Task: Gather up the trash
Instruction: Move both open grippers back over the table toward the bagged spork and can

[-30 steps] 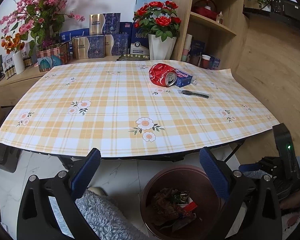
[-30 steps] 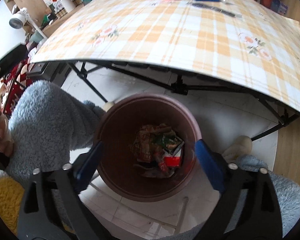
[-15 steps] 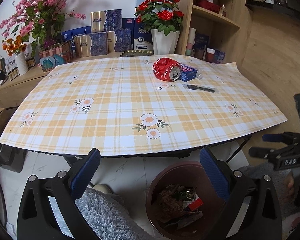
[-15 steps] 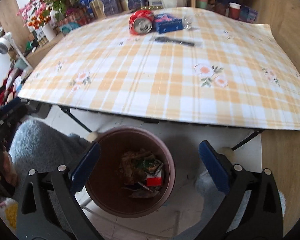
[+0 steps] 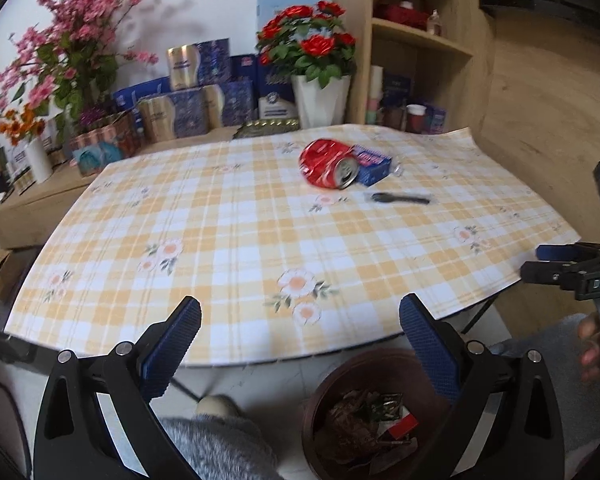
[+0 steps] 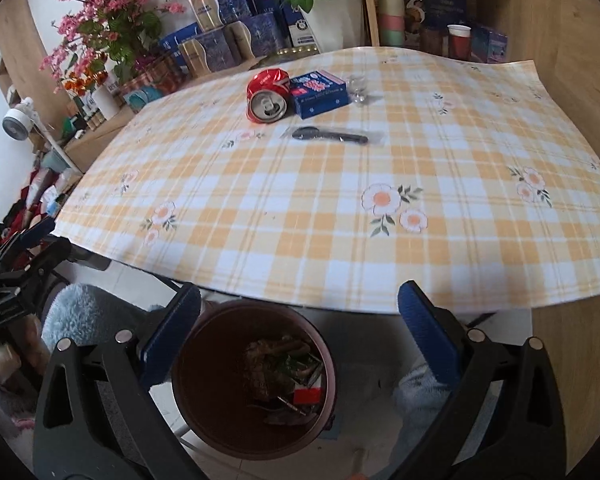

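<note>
A crushed red can (image 5: 328, 164) (image 6: 268, 96) lies on its side at the far part of the checked table, touching a small blue box (image 5: 372, 162) (image 6: 320, 90). A wrapped black plastic spoon (image 5: 400, 199) (image 6: 332, 136) lies just in front of them, and a bit of clear wrapper (image 6: 358, 88) sits beside the box. A brown bin (image 5: 364, 412) (image 6: 256, 380) holding trash stands on the floor under the near table edge. My left gripper (image 5: 300, 344) is open and empty at the near edge. My right gripper (image 6: 300, 328) is open and empty above the bin.
The yellow checked tablecloth (image 5: 260, 240) (image 6: 340, 200) overhangs the table's folding legs. Flower pots (image 5: 320, 64), boxes (image 5: 184, 112) and a wooden shelf unit (image 5: 420, 60) crowd the far side. A wooden wall (image 5: 548, 120) runs on the right. Fluffy grey sleeves (image 6: 84, 316) are low in view.
Both grippers have risen from down by the bin to table height and tilted up toward the tabletop. The right gripper has moved off the bin's inside. Both stayed open.
</note>
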Tool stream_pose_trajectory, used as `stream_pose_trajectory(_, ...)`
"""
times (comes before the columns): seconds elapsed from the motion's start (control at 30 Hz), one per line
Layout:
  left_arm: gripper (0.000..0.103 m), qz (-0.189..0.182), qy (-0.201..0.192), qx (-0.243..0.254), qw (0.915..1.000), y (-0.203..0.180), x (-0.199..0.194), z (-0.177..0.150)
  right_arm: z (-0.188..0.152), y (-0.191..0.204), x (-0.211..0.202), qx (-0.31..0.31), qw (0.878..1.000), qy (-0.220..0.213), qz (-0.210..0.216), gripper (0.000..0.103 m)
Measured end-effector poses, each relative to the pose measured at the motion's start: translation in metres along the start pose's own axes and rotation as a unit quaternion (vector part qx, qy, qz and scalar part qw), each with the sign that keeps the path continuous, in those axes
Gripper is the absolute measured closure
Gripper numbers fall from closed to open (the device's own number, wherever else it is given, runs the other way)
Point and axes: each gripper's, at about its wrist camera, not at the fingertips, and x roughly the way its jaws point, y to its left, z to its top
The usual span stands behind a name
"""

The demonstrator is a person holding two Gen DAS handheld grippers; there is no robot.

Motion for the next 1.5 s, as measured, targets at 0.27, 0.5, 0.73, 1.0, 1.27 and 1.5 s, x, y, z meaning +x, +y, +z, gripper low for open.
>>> stream_pose_trajectory(0.27, 0.006, -0.003, -0.021, -0.005, 0.9998, 0.011, 0.021, 0.036, 0.023, -0.008, 0.004, -0.016, 0.999, -0.028, 0.005, 0.006)
stream_pose_trajectory(0.5, 0.006, 0.01, -0.011, -0.023, 0.9996, 0.028, 0.046, 0.053, 0.049, -0.01, 0.025, -0.037, 0.999, -0.023, -0.01, 0.006)
stream_pose_trajectory(0.73, 0.006, 0.037, 0.015, -0.043, 0.9983, 0.048, 0.075, 0.059, 0.087, -0.019, 0.053, -0.057, 0.997, -0.029, -0.039, 0.006)
stream_pose_trajectory(1.0, 0.006, 0.022, 0.039, -0.081, 0.9957, 0.061, 0.105, 0.065, 0.143, -0.039, 0.09, -0.065, 0.996, -0.037, -0.054, 0.006)
stream_pose_trajectory(1.27, 0.006, -0.005, 0.041, -0.083, 0.9957, 0.047, 0.133, 0.093, 0.159, -0.022, 0.135, -0.133, 0.991, 0.006, -0.031, 0.026)
stream_pose_trajectory(1.5, 0.006, -0.021, 0.053, -0.072, 0.9958, 0.034, 0.15, 0.1, 0.148, -0.015, 0.175, -0.184, 0.981, 0.066, -0.009, 0.039)
